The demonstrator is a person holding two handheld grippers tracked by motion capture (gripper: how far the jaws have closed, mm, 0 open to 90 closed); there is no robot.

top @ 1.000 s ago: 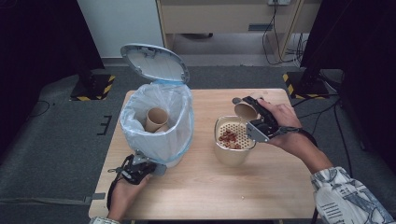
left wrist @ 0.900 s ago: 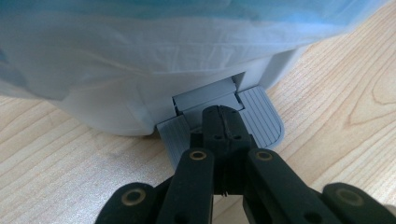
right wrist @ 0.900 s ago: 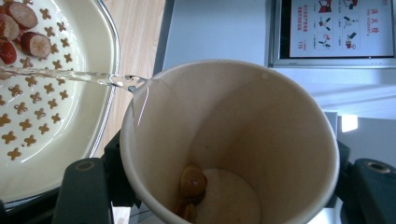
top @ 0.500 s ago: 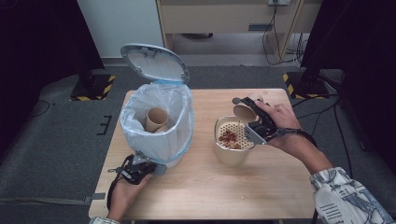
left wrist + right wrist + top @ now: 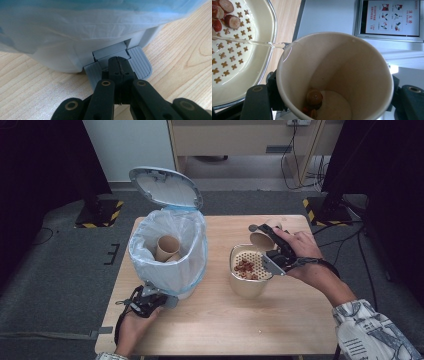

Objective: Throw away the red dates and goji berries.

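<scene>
- We hold a beige paper cup [image 5: 337, 75] in the right gripper [image 5: 272, 247], jaws clamped on its sides, tipped toward nine o'clock over the strainer bowl [image 5: 247, 285].
- In the right gripper view, a thin clear stream runs from the cup's lip onto the perforated insert [image 5: 234, 57]; a few brownish bits cling near the cup's bottom.
- Reddish sausage pieces [image 5: 245, 266] lie on the insert, toward its ten o'clock side.
- The left gripper [image 5: 120, 72] has its jaws together, pressing on the grey pedal [image 5: 140, 63] of the trash bin [image 5: 167, 257] at the bin's six o'clock; the lid [image 5: 165, 187] stands open.
- Another paper cup [image 5: 167, 247] sits inside the bin's blue liner.
- The bowl stands at three o'clock of the bin, apart from it.
- The tabletop [image 5: 220, 320] lies bare toward six o'clock; its far edge is close behind the tipped cup.
</scene>
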